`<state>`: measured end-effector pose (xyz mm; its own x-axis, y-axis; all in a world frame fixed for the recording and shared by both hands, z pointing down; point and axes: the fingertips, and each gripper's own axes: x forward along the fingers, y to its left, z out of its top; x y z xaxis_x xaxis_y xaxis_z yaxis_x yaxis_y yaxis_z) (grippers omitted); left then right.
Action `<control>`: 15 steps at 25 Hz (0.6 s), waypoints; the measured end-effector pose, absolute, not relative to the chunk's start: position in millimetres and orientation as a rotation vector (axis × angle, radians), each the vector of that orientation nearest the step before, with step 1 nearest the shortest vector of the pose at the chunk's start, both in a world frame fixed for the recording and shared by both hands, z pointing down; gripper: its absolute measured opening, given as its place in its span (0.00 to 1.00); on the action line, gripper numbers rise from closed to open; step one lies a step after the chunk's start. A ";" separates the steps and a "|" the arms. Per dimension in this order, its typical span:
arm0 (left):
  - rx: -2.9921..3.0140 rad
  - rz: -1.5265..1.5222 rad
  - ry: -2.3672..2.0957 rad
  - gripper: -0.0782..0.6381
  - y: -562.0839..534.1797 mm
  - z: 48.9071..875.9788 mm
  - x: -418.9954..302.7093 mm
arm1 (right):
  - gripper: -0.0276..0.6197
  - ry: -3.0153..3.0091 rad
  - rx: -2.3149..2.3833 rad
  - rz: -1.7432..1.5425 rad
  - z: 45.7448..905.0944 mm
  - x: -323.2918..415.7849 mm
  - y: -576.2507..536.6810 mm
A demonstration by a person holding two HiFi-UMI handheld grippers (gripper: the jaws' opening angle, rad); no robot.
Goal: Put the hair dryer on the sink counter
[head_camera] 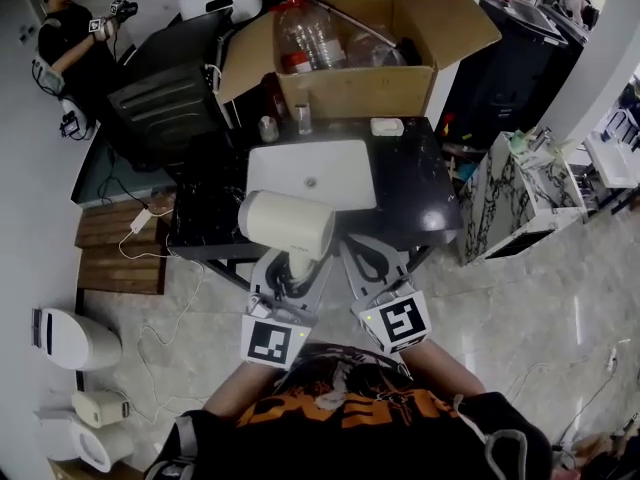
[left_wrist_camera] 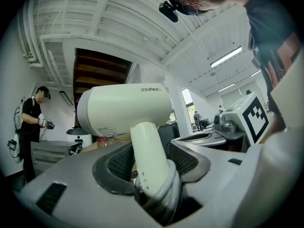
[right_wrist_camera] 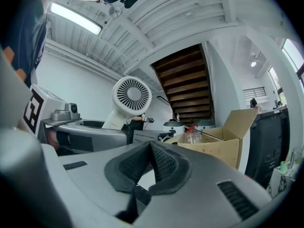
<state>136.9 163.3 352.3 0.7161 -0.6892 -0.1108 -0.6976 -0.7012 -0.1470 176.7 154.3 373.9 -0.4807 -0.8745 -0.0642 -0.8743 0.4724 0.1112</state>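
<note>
Cardboard box [head_camera: 350, 93], far, holds plastic bottles [head_camera: 305, 33]; left gripper [head_camera: 293, 268] clamps dryer [head_camera: 285, 223] handle; right gripper [head_camera: 370, 255] closed, empty.

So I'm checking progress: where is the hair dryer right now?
The hair dryer is centre in the head view, its handle clamped in the left hand-held gripper, just on the near side of the white sink.

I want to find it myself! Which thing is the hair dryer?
Find the black sink counter with the white basin. At its near edge, the left gripper grips the hair dryer by its handle. It is the only fat, cream-coloured barrel there, unlike the flat basin behind it.
</note>
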 end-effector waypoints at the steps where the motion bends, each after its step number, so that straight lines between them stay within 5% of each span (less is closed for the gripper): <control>1: -2.738 0.075 1.113 0.44 152.1 350.8 134.6 | 0.06 -2.692 1.588 -0.204 373.0 172.5 143.9; 15: -2.785 -0.008 1.073 0.44 -55.7 356.1 70.6 | 0.06 -2.646 1.545 -0.153 365.1 98.8 -62.7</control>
<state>70.6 -55.7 356.1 0.7432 -0.6671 -0.0509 -0.6663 -0.7310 -0.1476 98.8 -62.7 365.1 -0.4906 -0.8713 0.0132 -0.8639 0.4884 0.1230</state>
